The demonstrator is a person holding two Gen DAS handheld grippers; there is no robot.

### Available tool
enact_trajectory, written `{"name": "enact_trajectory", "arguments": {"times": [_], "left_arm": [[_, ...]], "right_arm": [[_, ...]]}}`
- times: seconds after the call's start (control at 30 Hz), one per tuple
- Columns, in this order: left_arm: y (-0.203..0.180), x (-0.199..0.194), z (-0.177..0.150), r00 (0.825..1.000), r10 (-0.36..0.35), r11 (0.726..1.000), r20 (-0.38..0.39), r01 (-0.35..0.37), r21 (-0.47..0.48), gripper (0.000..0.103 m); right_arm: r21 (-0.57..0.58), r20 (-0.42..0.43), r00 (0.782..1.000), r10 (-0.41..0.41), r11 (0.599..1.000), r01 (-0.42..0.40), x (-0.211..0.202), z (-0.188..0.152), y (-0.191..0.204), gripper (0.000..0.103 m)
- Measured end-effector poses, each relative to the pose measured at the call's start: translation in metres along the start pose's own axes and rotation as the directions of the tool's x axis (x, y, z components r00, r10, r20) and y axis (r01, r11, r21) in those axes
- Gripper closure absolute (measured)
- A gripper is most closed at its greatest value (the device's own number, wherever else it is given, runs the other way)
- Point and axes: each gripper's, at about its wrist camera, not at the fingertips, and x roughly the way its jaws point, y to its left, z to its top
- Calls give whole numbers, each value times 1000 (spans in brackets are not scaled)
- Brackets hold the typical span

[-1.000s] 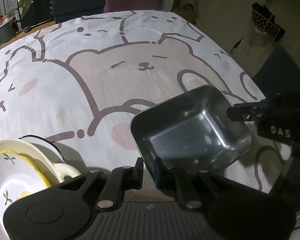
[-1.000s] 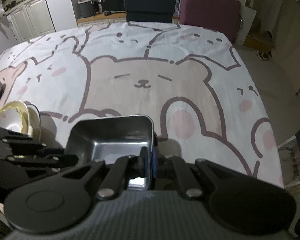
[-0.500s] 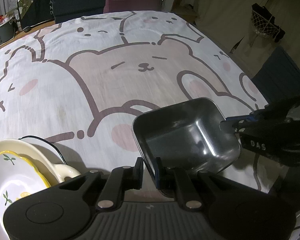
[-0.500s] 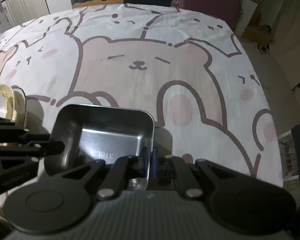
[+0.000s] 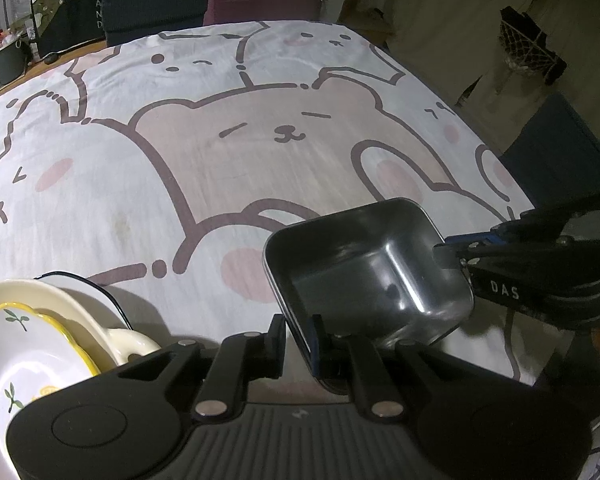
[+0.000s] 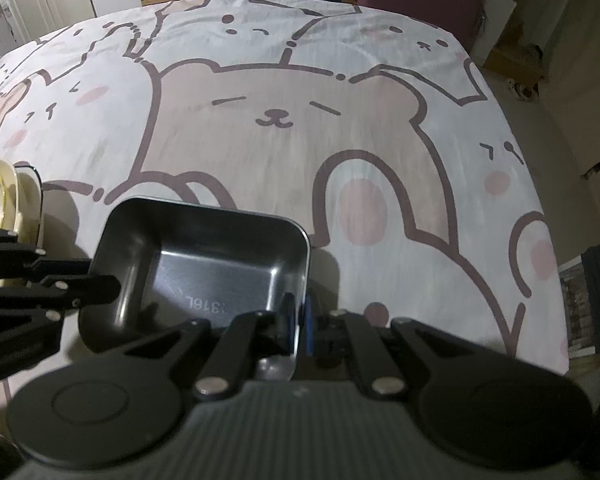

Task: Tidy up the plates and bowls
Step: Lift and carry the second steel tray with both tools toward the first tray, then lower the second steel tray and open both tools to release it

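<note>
A rectangular metal pan (image 5: 374,270) is held just above the tablecloth (image 5: 228,160) with the bear print, gripped on two of its walls at once. The left gripper (image 5: 298,334) is clamped on the pan's near-left wall in its own view: one finger sits outside the wall and the blue-padded finger (image 5: 314,338) inside it, so the pan stretches away from the gripper, forward and to the right. The right gripper (image 6: 298,320) is clamped on the pan's right wall in its own view, one finger inside and the blue one outside, and the pan extends from it forward and to the left. In the right wrist view the pan's floor shows a stamped mark and its rim appears roughly level; in the left wrist view the pan looks tipped, its far corner higher.

Each gripper appears in the other's view: the right one reaches the pan's right rim from the right, and the left one reaches its left rim from the left.

To the left of the pan, apart from it, stands a stack of cream dishes (image 5: 32,332) on the tablecloth; the top one has a yellow wavy rim and small leaf prints.
</note>
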Motion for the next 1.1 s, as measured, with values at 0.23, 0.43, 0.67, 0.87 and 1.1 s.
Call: {"name": "enact_trajectory", "arguments": {"times": [0.23, 0.43, 0.67, 0.87, 1.1], "left_arm": [[1, 0, -1, 1000, -12, 1000, -2, 12, 0, 90], [3, 3, -4, 999, -32, 999, -23, 32, 6, 86], [4, 1, -6, 999, -36, 999, -28, 37, 9, 85], [4, 0, -6, 999, -39, 999, -26, 39, 10, 81], [4, -2, -5, 999, -42, 999, -20, 42, 8, 76]], "right_arm": [[5, 2, 1000, 10, 1000, -10, 1, 0, -1, 95], [5, -9, 1000, 22, 1000, -22, 4, 0, -2, 92], [41, -25, 998, 59, 997, -58, 6, 2, -6, 87], [52, -24, 998, 65, 997, -64, 6, 2, -6, 86], [65, -14, 996, 90, 994, -89, 1, -1, -7, 77]]}}
